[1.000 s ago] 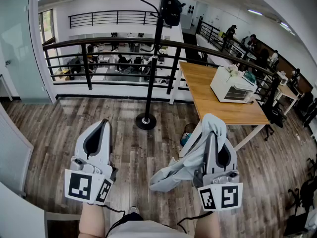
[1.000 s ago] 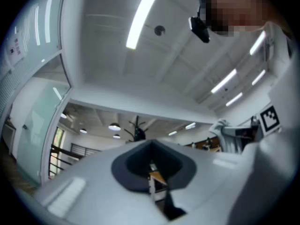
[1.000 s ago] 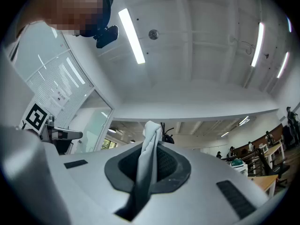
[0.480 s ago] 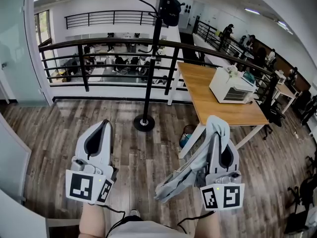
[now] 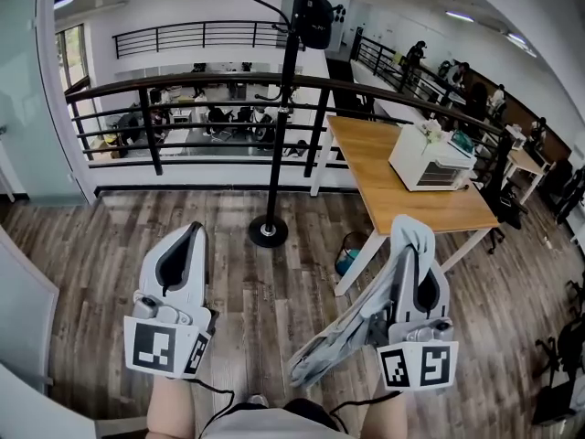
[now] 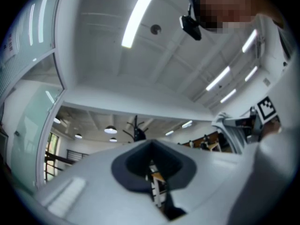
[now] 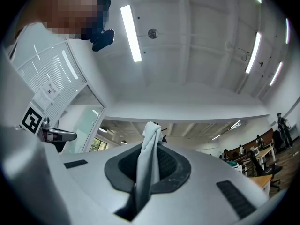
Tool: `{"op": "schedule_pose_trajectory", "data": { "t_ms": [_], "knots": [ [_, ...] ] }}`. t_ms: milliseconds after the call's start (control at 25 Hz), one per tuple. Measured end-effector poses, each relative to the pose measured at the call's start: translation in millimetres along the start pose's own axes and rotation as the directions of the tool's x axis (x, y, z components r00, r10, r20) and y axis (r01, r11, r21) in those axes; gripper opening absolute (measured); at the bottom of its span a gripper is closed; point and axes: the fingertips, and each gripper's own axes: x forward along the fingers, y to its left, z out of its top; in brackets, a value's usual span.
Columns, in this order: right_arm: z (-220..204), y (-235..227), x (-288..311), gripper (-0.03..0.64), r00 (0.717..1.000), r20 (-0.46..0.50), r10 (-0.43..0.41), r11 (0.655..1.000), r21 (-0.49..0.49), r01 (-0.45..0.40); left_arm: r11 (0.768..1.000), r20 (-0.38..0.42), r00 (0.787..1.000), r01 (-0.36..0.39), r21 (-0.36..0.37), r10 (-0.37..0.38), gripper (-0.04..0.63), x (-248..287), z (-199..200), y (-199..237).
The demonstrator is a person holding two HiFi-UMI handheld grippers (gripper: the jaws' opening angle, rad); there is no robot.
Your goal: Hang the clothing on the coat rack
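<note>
1. Since a second ago, the right tool [image 5: 413,238] has drifted a little to the right, and the clothing [image 5: 352,323] trailing from it now hangs in a narrower, lower bundle. The left tool [image 5: 190,234] has barely shifted.
2. In the right gripper view, the right tool [image 7: 150,168] is clenched on a bunched fold of the clothing [image 7: 149,156]. A twist of pale grey fabric stands up past the jaw tips. Pinching near one edge lets the rest drape freely below, probably so that a loop or collar can be offered to a hook.
3. In the left gripper view, the left tool [image 6: 152,170] has its jaws drawn together on nothing; only a thin slit shows between them. It is held level with its partner and well apart from the clothing, likely in reserve to spread the fabric.
4. The coat rack [image 5: 279,108] stands ahead on the wooden floor [image 5: 110,273], in front of a railing [image 5: 183,85] and just left of a tabletop [image 5: 402,186]. A dark bag [image 5: 315,18] already hangs near its top, so a free hook would have to be chosen.
5. The clothing is well short of the coat rack, so the hanging seems not yet begun.
</note>
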Motion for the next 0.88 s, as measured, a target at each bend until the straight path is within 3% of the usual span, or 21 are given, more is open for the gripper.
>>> {"op": "schedule_pose_trajectory", "data": {
  "t_ms": [520, 880],
  "knots": [
    [-50, 11, 70, 0.008, 1.0, -0.019, 0.007, 0.999, 0.05, -0.006, 1.0, -0.072, 0.997, 0.001, -0.007, -0.001, 0.009, 47, -55, 46],
    [-91, -12, 187, 0.008, 0.998, 0.012, 0.062, 0.995, 0.08, -0.063, 0.997, -0.056, 0.996, -0.071, 0.013, 0.071, 0.009, 146, -79, 92]
  ]
}}
